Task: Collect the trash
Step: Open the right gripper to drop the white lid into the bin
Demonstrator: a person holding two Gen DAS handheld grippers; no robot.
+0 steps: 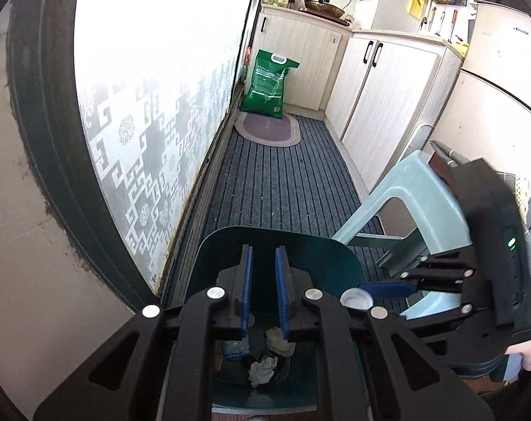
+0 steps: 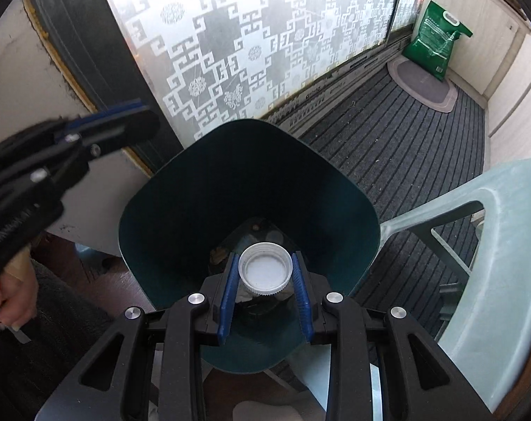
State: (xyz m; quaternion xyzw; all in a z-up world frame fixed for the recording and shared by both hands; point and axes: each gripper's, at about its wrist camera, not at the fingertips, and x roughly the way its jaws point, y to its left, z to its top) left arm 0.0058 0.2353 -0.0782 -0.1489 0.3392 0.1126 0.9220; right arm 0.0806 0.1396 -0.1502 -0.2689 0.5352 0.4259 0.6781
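Observation:
A dark teal waste bin (image 1: 300,245) stands open on the floor by the patterned glass door. In it lie crumpled tissues (image 1: 262,368) and other scraps. My left gripper (image 1: 263,251) hovers above the bin's mouth, its blue pads a narrow gap apart with nothing between them. My right gripper (image 2: 265,256) points down into the bin (image 2: 202,182) and is shut on a white screw cap (image 2: 265,270), hollow side up. In the left wrist view the right gripper (image 1: 367,294) comes in from the right with the cap (image 1: 353,298). The left gripper (image 2: 144,110) is blurred at upper left.
A pale green plastic stool (image 2: 504,231) stands right of the bin. Grey striped carpet (image 1: 283,182) runs to an oval mat (image 1: 269,128) and a green sack (image 1: 267,84) against cream cabinets (image 1: 384,84). A hand (image 2: 9,298) grips the left tool's handle.

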